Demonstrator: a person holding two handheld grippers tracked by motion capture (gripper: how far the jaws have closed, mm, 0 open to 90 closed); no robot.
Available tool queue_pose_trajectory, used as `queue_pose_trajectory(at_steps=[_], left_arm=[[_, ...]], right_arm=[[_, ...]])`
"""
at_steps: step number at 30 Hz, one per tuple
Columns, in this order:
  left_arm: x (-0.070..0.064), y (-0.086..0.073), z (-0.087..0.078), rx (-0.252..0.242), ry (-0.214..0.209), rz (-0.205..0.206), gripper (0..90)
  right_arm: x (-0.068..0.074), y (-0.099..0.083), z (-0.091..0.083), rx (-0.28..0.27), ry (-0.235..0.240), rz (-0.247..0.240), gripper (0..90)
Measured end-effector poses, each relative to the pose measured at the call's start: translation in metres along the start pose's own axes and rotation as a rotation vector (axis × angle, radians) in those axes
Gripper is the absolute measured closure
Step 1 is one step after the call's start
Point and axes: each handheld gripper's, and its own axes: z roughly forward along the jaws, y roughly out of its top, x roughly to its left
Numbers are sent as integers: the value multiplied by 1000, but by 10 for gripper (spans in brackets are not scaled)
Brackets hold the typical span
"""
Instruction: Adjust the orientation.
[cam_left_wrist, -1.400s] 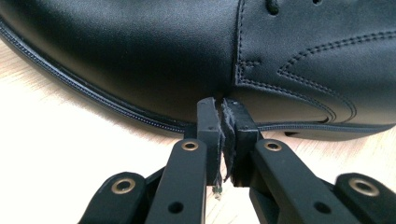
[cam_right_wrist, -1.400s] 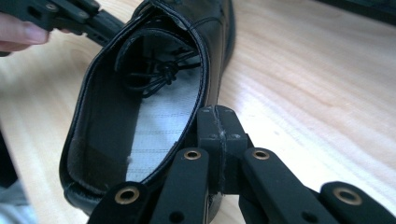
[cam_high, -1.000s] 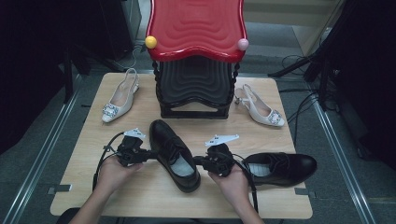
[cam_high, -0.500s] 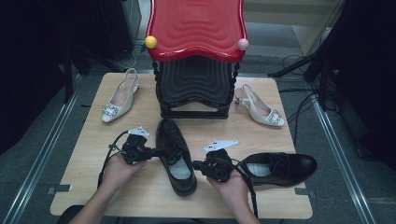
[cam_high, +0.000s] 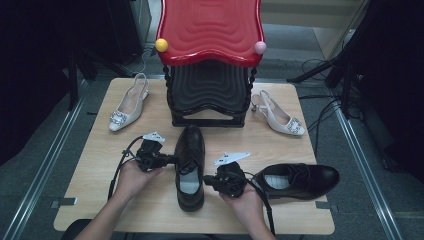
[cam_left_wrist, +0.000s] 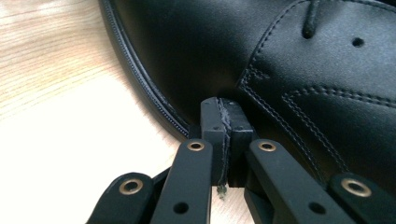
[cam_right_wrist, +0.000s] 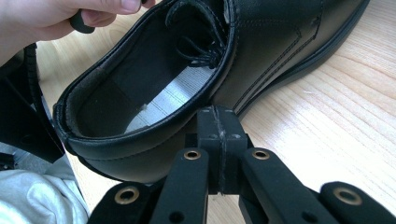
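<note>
Turned since the earlier frames: black leather lace-up shoe (cam_high: 190, 167) at centre, formerly lying slantwise, now lined up toe toward the stacked stools and heel toward the table's near edge. Far left on the light wooden table (cam_high: 90, 170), cream slingback heeled shoe with jewelled buckle (cam_high: 127, 104), toe pointing to the near side. Next, left hand (cam_high: 131, 177) with the left gripper (cam_high: 172, 160), jaws pressed together with nothing between them, tips set against the outer side of the black leather lace-up shoe (cam_left_wrist: 280, 60) close to the welt, as shown in the left gripper view. At centre rear, red plastic stool with wavy seat (cam_high: 210, 27) stacked on black plastic stools (cam_high: 209, 95), with a yellow ball (cam_high: 161, 45) at its left front corner and a pink ball (cam_high: 260, 47) at its right. Right of the central shoe, right hand (cam_high: 245, 200) with the right gripper (cam_high: 207, 181), jaws likewise closed flat on each other, tips touching the shoe's side wall just below the collar near the heel (cam_right_wrist: 154, 140); grey insole (cam_right_wrist: 173, 95) visible inside. Farther right, second black leather lace-up shoe (cam_high: 297, 179) lying crosswise, toe toward the right edge. Behind it, second cream slingback heeled shoe (cam_high: 277, 112), beside the stools.
</note>
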Motion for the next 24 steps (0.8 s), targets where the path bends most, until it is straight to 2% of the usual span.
queue_pose_trajectory(at_steps=[7,10,13,14,15,16,17,21,24], left_arm=[[4,2,1,0,-14,-1,892],[6,2,-2,3,-6,-12,869],[9,0,-9,-4,-34,-30,765],[8,-1,-14,-7,-38,-25,721],[8,-1,-14,-7,-38,-25,702],[6,-2,-17,-3,-32,-8,702],[4,-3,-19,1,-25,4,665],[-3,-7,-26,11,-15,47,534],[-4,-11,-29,4,-17,52,469]], right_arm=[[-4,-1,1,-2,9,1,900],[-5,-1,0,-3,6,-3,864],[-8,-3,-3,-17,4,-1,780],[-10,-5,-6,-28,0,-13,710],[-10,-5,-6,-28,0,-13,710],[-11,-6,-7,-31,-2,-9,684],[-13,-7,-8,-42,0,-5,650],[-19,-8,-14,-75,0,-3,610],[-21,-7,-17,-83,1,7,609]])
